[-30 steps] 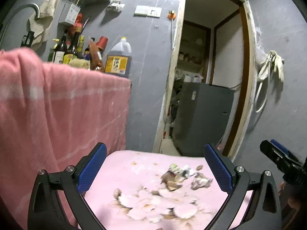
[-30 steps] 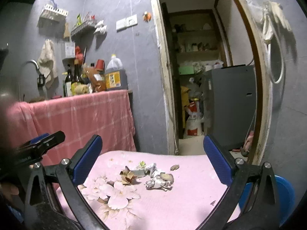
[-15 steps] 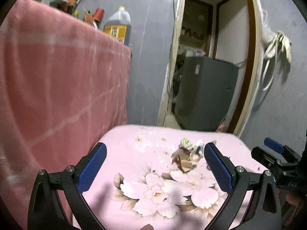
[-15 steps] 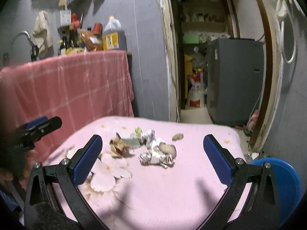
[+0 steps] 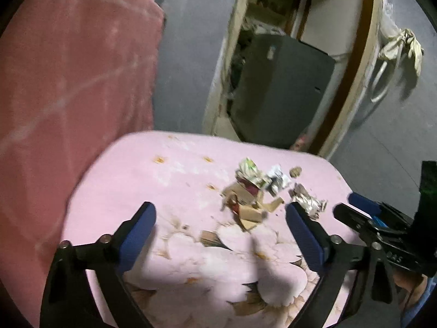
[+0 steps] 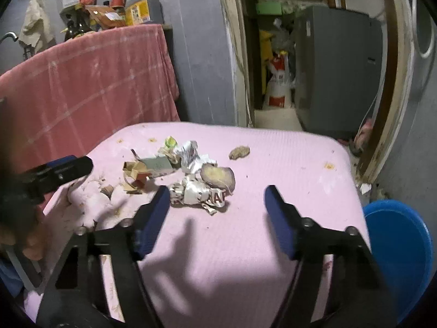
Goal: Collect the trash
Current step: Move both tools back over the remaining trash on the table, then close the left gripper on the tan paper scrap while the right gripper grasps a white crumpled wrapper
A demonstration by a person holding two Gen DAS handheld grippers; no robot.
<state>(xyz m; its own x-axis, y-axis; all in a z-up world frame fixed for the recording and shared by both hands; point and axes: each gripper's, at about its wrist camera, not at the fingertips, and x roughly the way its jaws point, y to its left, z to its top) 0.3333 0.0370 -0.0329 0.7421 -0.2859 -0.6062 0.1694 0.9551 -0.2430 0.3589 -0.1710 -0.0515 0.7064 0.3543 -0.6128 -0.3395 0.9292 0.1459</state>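
Observation:
A small heap of trash lies on a pink flowered table cloth (image 5: pixel 131 180): torn cardboard pieces (image 5: pixel 248 205), crumpled printed paper (image 6: pixel 199 194), a brown peel slice (image 6: pixel 218 176), a white wrapper (image 6: pixel 189 154) and a small brown scrap (image 6: pixel 239 152). My left gripper (image 5: pixel 220 229) is open and empty, just short of the cardboard. My right gripper (image 6: pixel 215 207) is open and empty, its fingers on either side of the crumpled paper, slightly nearer than it. The cloth also shows in the right wrist view (image 6: pixel 286 153).
A blue bin (image 6: pixel 398 257) stands at the table's right. A red-pink cloth (image 5: pixel 68 82) hangs over a counter on the left, with bottles and an oil jug (image 6: pixel 140 5) on top. A doorway with a grey cabinet (image 6: pixel 333 68) lies behind.
Both grippers have tilted down and moved in toward the trash heap, which now looks larger and nearer. Both stay open.

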